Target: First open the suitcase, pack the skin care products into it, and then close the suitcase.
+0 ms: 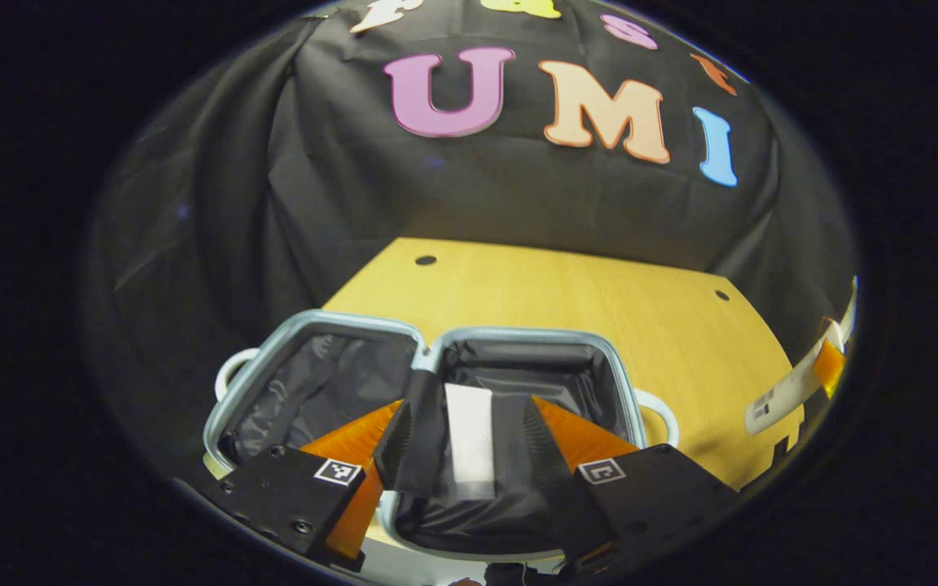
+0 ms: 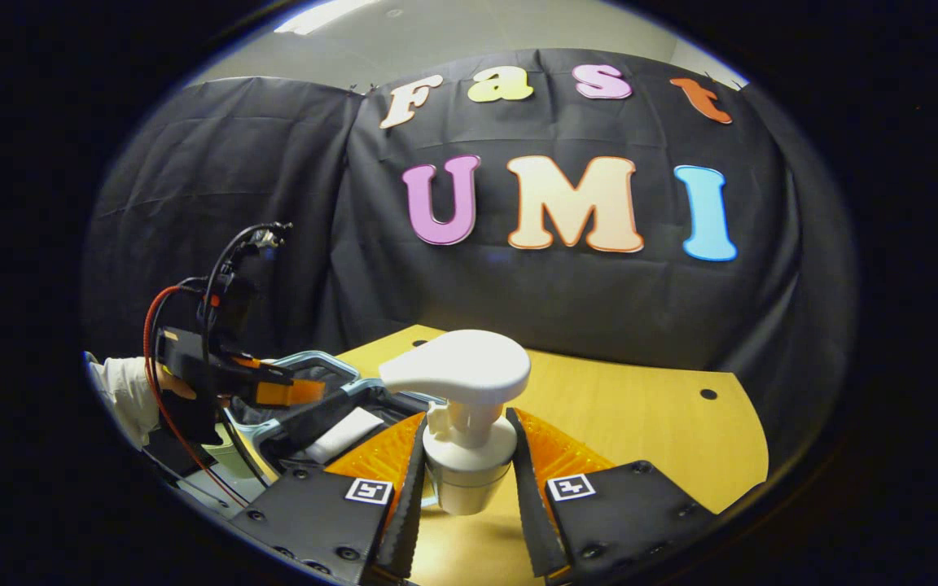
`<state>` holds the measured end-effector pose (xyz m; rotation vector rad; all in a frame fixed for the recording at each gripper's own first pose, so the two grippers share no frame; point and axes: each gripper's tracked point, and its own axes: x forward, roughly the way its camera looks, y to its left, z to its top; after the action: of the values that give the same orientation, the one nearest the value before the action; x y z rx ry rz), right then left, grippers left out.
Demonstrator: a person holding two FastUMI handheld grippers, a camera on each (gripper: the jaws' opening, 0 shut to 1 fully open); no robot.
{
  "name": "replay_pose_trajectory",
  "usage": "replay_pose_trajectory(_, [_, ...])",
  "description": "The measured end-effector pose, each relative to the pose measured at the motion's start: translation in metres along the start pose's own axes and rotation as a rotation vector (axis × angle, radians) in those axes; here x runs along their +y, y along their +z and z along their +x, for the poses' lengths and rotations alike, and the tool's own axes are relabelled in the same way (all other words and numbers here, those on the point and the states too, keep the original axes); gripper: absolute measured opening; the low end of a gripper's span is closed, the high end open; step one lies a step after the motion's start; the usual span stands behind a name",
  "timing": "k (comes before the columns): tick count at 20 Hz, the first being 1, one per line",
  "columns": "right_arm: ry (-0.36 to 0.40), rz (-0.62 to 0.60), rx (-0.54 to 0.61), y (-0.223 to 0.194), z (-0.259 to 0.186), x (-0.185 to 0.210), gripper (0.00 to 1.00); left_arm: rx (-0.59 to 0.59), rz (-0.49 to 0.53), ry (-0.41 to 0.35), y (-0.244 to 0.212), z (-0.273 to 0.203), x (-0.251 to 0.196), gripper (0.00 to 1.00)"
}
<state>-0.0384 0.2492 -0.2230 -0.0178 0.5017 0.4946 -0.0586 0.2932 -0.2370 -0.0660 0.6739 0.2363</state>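
Right hand-held gripper (image 2: 465,488) clamps our pump bottle (image 2: 461,407) by the neck, lower centre, upright above the table (image 2: 640,423). Left hand-held gripper (image 1: 469,443) pinches a white tube (image 1: 469,439) over the open suitcase (image 1: 518,335), so it drops inside.

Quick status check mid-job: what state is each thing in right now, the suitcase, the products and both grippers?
Suitcase: open, both halves lying flat on the table.
White tube: held between the left gripper's fingers, over the suitcase's right half.
Pump bottle: upright, clamped at its neck by the right gripper, not yet packed.
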Motion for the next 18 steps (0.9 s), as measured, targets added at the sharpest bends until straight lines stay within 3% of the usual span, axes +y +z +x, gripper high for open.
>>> replay_pose_trajectory(5, [0.089,-0.007,0.022,-0.004,0.026,0.046,0.53,-0.088,-0.019,0.106,0.026,-0.025,0.064,0.83])
replay_pose_trajectory(10, [0.160,0.062,0.126,-0.035,0.054,0.092,0.54,-0.086,-0.061,0.212,0.019,-0.043,0.127,0.84])
replay_pose_trajectory(15, [0.198,0.158,0.298,-0.091,0.082,0.129,0.54,-0.062,-0.087,0.283,-0.001,-0.049,0.180,0.84])
replay_pose_trajectory(18, [0.163,0.168,0.381,-0.119,0.103,0.132,0.53,-0.040,-0.106,0.310,-0.011,-0.048,0.204,0.84])
